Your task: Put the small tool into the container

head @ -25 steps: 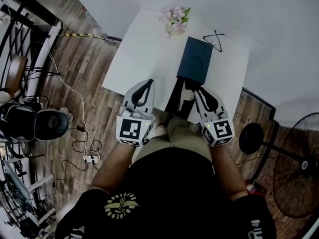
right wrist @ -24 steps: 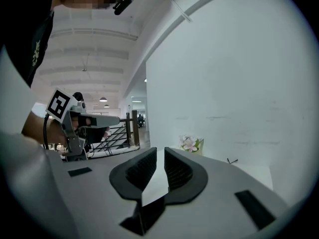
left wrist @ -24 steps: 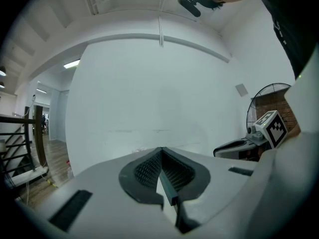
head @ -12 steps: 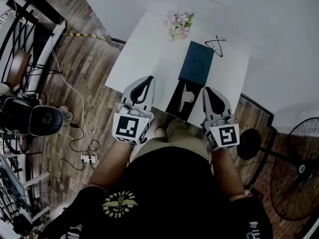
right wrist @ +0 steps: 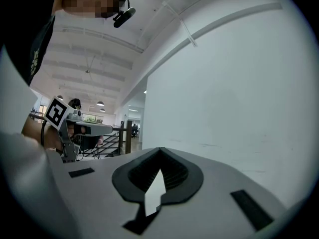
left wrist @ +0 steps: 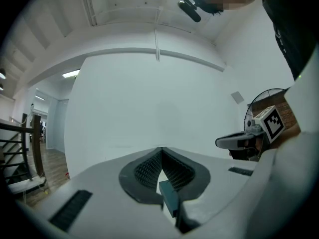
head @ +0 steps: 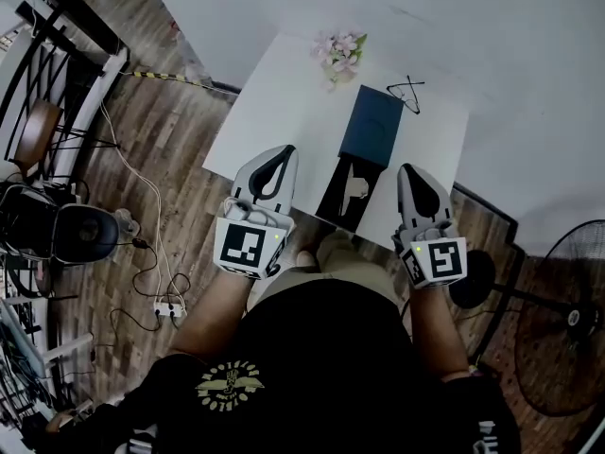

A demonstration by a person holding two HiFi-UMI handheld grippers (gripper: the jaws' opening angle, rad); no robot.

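A white table (head: pixel 284 102) carries an open black box (head: pixel 338 204) near its front edge. A small pale tool (head: pixel 356 189) lies inside the box. The dark teal lid (head: pixel 371 124) lies just behind it. My right gripper (head: pixel 410 168) hovers to the right of the box, shut and empty, apart from the tool. My left gripper (head: pixel 283 150) hangs left of the box over the table's front edge, also shut with nothing held. In the left gripper view the jaws (left wrist: pixel 160 148) meet against a white wall. The right gripper view shows the same closed tips (right wrist: pixel 160 148).
Pink flowers (head: pixel 337 47) and black glasses (head: pixel 406 91) sit at the table's far side. A standing fan (head: pixel 567 320) is on the floor at the right. Cables and a power strip (head: pixel 168 306) lie on the wooden floor at the left.
My right gripper has drawn away from above the black box to its right side and closed. The pale tool stays in the box. My left gripper has barely moved.
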